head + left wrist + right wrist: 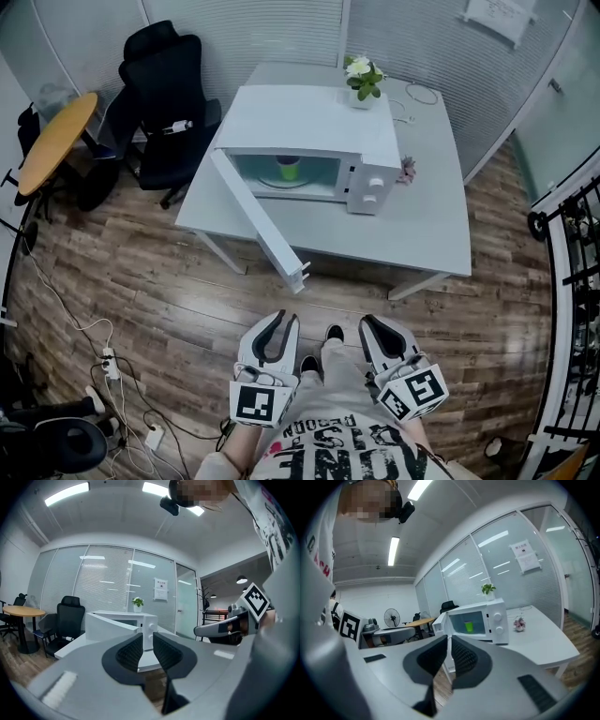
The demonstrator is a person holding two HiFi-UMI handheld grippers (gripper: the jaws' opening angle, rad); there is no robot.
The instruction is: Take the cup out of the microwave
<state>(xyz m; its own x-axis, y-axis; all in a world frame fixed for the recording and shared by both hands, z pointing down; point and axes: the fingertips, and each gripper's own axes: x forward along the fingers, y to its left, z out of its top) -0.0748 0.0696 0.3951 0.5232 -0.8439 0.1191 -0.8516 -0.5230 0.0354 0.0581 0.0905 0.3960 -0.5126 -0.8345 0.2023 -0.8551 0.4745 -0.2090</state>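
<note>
A white microwave (309,122) stands on a grey table (412,234), its door (258,220) swung wide open toward me and to the left. A green cup (289,169) sits upright inside the cavity; the right gripper view also shows this cup (469,626). Both grippers hang low in front of me, well short of the table. My left gripper (278,323) has its jaws a little apart with nothing between them. My right gripper (375,326) shows only a thin slit between its pads, also empty. In the left gripper view the door hides the cavity of the microwave (140,620).
A potted plant (362,80) stands on the microwave's top, and a small pink flower (407,169) sits on the table beside it. A black office chair (164,94) and a round wooden table (56,141) stand at the left. Cables (112,366) trail over the wooden floor.
</note>
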